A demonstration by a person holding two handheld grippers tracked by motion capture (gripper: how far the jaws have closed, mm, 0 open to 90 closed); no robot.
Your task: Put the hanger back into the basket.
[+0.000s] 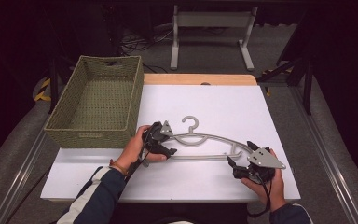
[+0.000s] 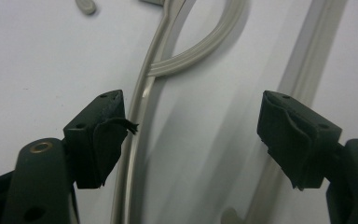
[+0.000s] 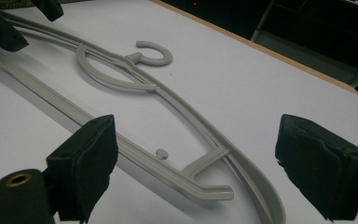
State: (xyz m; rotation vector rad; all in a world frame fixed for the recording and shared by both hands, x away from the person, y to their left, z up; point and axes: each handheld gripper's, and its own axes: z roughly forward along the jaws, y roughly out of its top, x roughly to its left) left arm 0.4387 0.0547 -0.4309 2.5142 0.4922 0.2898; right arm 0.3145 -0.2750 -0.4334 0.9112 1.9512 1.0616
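A grey plastic hanger [image 1: 205, 139] lies flat on the white table [image 1: 223, 100], its hook [image 1: 192, 122] pointing to the far side. My left gripper [image 1: 171, 141] is open at the hanger's left end. In the left gripper view, the gripper [image 2: 191, 135] stands open with the hanger's curved arm [image 2: 140, 112] just inside one jaw and the lower bar [image 2: 303, 70] by the other. My right gripper [image 1: 241, 153] is open at the hanger's right end. The right gripper view has that end of the hanger [image 3: 205, 186] between the spread jaws of this gripper [image 3: 196, 172].
A green woven basket [image 1: 98, 100] stands on the table's left side, just beyond the left hand. A wooden strip [image 1: 198, 79] edges the table's far side. A white frame [image 1: 212, 32] and cables sit on the floor beyond it.
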